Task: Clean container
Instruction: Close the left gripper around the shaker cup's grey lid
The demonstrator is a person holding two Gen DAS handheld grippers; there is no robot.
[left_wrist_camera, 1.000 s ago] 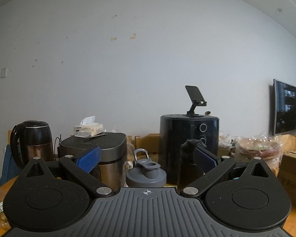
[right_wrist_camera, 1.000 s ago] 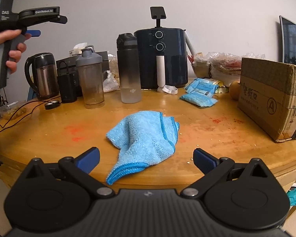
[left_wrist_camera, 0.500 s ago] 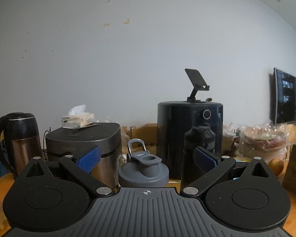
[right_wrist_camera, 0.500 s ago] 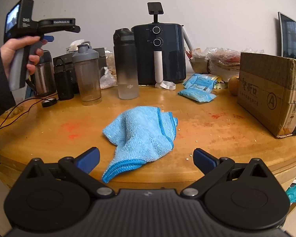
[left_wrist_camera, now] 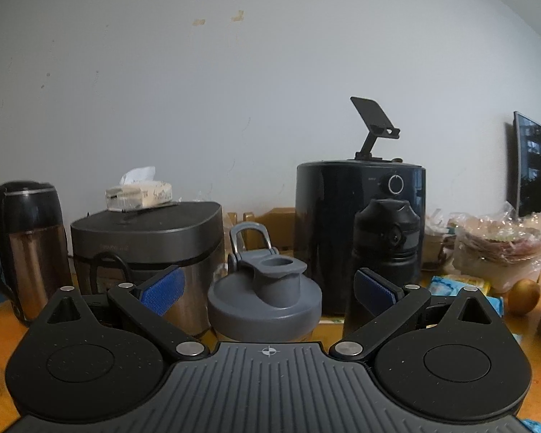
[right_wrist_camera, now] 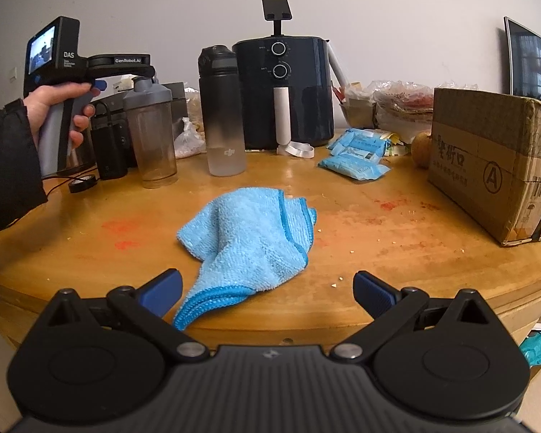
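The shaker bottle (right_wrist_camera: 154, 133) stands upright near the back of the round wooden table (right_wrist_camera: 396, 223), its clear body looking empty under a grey flip-top lid (left_wrist_camera: 265, 299). Just beside it, on its right, is a taller dark bottle (right_wrist_camera: 221, 112) with a frosted base — nothing visible inside that part either. The left gripper (left_wrist_camera: 268, 287) hovers level with the shaker's lid, fingers spread wide with the lid between them and not touching (a hand (right_wrist_camera: 63, 108) holds its handle). The right gripper (right_wrist_camera: 267, 290) hangs at the table's near edge, fingers equally wide and empty, over the tip of a crumpled blue cloth (right_wrist_camera: 249, 238).

Behind the bottles sit an air fryer (right_wrist_camera: 285, 90), a rice cooker (left_wrist_camera: 148, 241) and a kettle (left_wrist_camera: 21, 245). A cardboard box (right_wrist_camera: 494, 162) fills the right side, blue packets (right_wrist_camera: 357, 155) lie near it, and the wood shows red smears and crumbs — plain pale wall behind.
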